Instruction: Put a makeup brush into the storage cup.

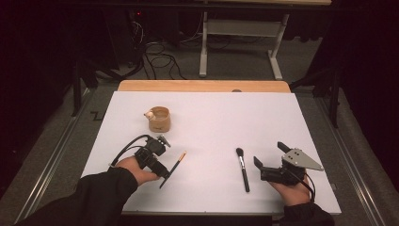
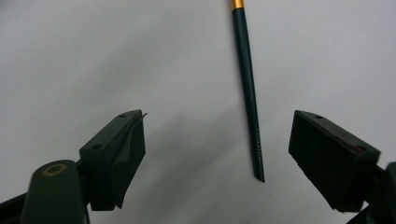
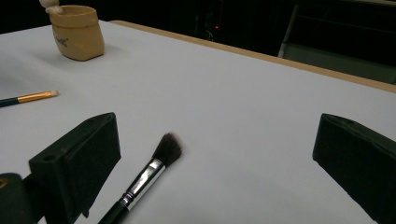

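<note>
In the high view, a white tabletop (image 1: 211,122) is seen with a wooden cup (image 1: 159,119) standing toward its far left. The left gripper (image 1: 162,157) is held near the front left, and a thin eyeliner brush (image 1: 173,169) with a dark handle and gold ferrule is laid just beside it, slanting away to the right. The right gripper (image 1: 269,159) is held at the front right with its jaws spread wide, and a makeup brush (image 1: 243,169) with a dark bristle head is laid just to its left, apart from it. In the left gripper view, the jaws are seen wide apart, and the thin eyeliner brush (image 2: 248,88) is found lying on the tabletop between them, nearer the right jaw, touched by neither. In the right gripper view, the jaws are again shown wide apart; the makeup brush (image 3: 147,179) is laid just beside the left jaw, untouched, while the wooden cup (image 3: 77,31) and the tip of the thin eyeliner brush (image 3: 28,98) are seen farther off.
</note>
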Available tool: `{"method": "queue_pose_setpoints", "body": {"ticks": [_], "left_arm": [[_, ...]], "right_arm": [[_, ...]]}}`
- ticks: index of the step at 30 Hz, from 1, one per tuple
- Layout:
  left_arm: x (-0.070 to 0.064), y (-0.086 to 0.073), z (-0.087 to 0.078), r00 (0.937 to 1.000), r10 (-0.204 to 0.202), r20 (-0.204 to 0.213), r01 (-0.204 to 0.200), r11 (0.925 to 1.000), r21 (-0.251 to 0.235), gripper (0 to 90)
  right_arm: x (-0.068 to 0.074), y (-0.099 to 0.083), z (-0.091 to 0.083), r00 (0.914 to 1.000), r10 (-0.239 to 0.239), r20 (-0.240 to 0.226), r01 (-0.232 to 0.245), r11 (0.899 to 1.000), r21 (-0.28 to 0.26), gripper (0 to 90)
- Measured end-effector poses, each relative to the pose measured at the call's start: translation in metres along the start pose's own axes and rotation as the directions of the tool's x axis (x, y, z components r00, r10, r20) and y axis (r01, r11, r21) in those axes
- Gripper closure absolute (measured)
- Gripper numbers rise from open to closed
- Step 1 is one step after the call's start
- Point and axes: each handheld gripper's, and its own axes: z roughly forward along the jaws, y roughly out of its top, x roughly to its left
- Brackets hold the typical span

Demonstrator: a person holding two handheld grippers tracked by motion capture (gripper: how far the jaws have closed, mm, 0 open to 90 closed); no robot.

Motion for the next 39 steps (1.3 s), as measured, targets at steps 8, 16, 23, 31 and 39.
{"method": "queue_pose_setpoints", "body": {"ticks": [8,16,23,31,39], "left_arm": [[-0.009,0.003,0.004,0.9999,0.012,-0.009,-0.012,0.9999,0.003,24.7],[-0.016,0.004,0.008,0.9998,0.013,0.012,-0.013,0.9999,-0.002,36.2],[-0.022,0.004,0.012,0.9999,0.017,0.001,-0.017,0.9997,0.015,46.0],[-0.026,0.004,0.014,0.9995,0.028,-0.013,-0.028,0.9992,0.027,59.5],[-0.026,0.005,0.016,0.9990,0.042,-0.016,-0.041,0.9985,0.037,67.6]], "right_arm": [[-0.001,0.000,0.000,1.0000,0.001,0.001,-0.001,1.000,-0.001,1.3],[0.000,0.000,0.000,1.0000,0.002,0.000,-0.002,1.000,-0.001,1.3],[0.000,0.000,0.000,1.0000,0.001,0.000,-0.001,1.000,0.001,1.3],[0.000,0.000,0.000,1.0000,0.000,0.000,0.000,1.000,0.003,1.4],[-0.001,0.000,0.000,1.0000,0.000,0.002,0.000,1.000,0.004,1.4]]}}
